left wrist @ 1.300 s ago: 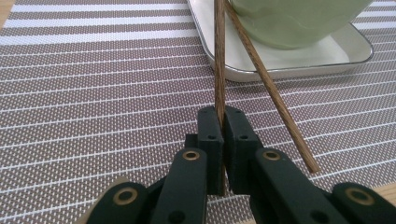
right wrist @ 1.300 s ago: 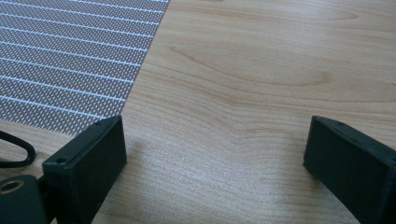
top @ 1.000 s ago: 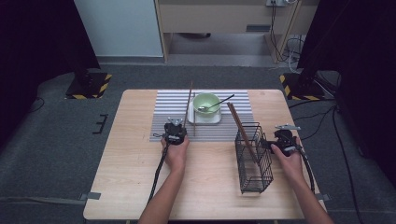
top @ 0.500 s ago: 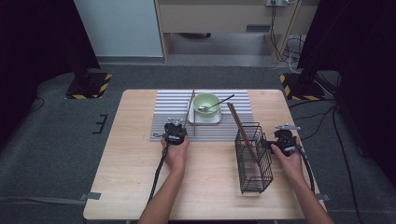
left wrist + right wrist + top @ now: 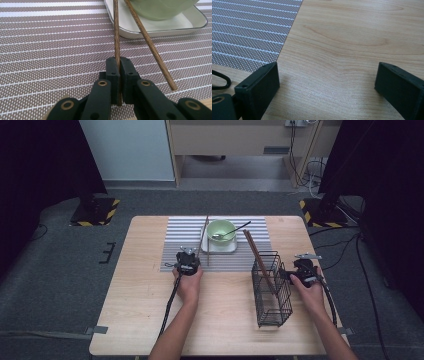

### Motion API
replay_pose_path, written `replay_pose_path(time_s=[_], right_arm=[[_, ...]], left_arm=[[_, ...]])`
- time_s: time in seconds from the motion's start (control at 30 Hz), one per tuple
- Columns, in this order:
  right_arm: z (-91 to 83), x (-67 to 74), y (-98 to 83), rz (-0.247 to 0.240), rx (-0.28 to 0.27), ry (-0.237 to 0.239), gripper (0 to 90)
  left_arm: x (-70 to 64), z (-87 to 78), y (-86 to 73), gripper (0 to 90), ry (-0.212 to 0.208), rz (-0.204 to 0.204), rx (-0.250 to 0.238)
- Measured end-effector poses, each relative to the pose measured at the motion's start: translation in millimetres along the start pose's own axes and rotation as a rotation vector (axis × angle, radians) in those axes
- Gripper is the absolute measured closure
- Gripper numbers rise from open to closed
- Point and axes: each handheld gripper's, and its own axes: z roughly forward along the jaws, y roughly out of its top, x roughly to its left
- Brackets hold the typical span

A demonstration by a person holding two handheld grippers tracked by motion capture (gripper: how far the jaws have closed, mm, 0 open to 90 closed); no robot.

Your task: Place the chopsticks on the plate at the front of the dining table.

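L gripper (image 5: 119,75) had its pads clamped tight on one chopstick (image 5: 116,37), pinching it near the blunt near end, stick running straight away from the jaws toward the white tray (image 5: 160,27). A second chopstick (image 5: 152,47) lay loose just beside, crossing at a slant, its far end up on the tray rim by the green bowl (image 5: 162,10), its near end down on the striped mat (image 5: 50,50).

R gripper (image 5: 327,82) sat w/ jaws spread wide, nothing between them, bare wooden table (image 5: 352,37) under it. In the high view it waited right next to the wire basket (image 5: 272,292), where a pair of chopsticks (image 5: 257,257) already leaned out of the top.

High view again: L gripper (image 5: 188,262) at the mat's near edge, held stick pointing toward the far side of the table, bowl w/ a spoon (image 5: 231,231) just to its right.

Handling, my read: thin wood, very light, stiff, smooth and round-ish, so likely to twist or slide in the pads. Grip so near the end leaves a long lever, tip prob swings. A hold nearer the middle would steady it, esp. for threading into that basket.
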Motion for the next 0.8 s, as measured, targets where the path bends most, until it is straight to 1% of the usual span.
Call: replay_pose_path(time_s=[0.27, 0.37, 0.57, 0.8], right_arm=[[0.0, 0.0, 0.0, 0.0, 0.0, 0.0, 5.7], [0.0, 0.0, 0.0, 0.0, 0.0, 0.0, 5.7], [0.1, -0.2, 0.0, -0.004, -0.001, 0.001, 5.6], [0.0, 0.2, 0.0, -0.002, 0.001, 0.003, 5.6]], left_arm=[[0.0, -0.8, 0.1, 85.8, 0.003, 0.002, -0.009], [-1.1, -0.4, -0.4, 85.8, 0.002, 0.007, -0.007], [-2.2, 0.0, -1.3, 85.8, 0.005, 0.004, -0.007], [-2.6, -1.0, -5.0, 85.8, 0.012, -0.003, -0.042]])
